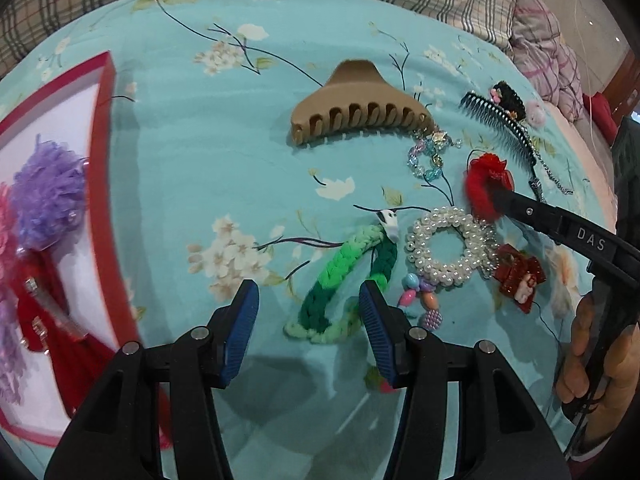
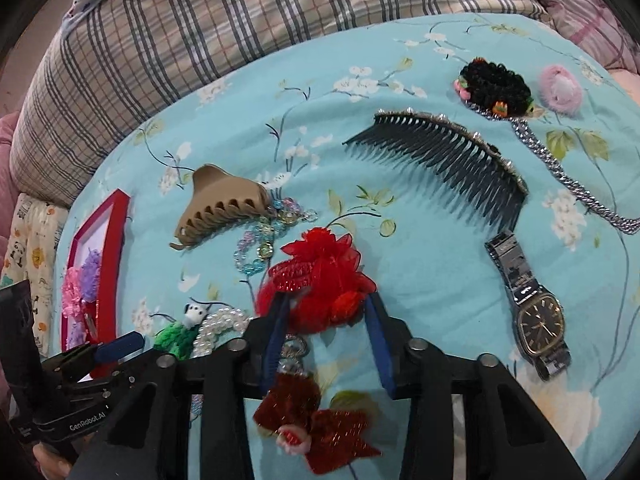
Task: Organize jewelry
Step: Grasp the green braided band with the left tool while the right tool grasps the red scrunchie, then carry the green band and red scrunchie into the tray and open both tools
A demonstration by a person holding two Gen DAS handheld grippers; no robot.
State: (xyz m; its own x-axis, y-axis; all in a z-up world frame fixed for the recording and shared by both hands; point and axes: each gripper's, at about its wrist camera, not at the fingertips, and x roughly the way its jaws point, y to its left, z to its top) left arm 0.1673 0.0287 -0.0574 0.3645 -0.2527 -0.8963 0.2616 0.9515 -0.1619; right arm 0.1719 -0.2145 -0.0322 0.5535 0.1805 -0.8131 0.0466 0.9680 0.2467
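Note:
Hair accessories and jewelry lie on a turquoise floral cloth. My right gripper [image 2: 326, 304] has its blue pads on either side of a red fluffy flower clip [image 2: 320, 272], also seen in the left wrist view [image 1: 486, 188]; the jaws look partly closed around it. My left gripper [image 1: 308, 296] is open and empty, just above a green braided band [image 1: 344, 276]. A red-rimmed box [image 1: 102, 184] at the left holds purple, pink and red pieces. A pearl ring [image 1: 450, 246] lies between the grippers.
A tan claw clip [image 2: 220, 208], a beaded bracelet [image 2: 260, 240], a black comb [image 2: 444, 156], a black scrunchie [image 2: 496, 88], a pink scrunchie [image 2: 560, 88], a silver chain [image 2: 560, 172], a wristwatch [image 2: 536, 312] and a red bow [image 2: 316, 424] lie around. Plaid bedding [image 2: 180, 32] lies behind.

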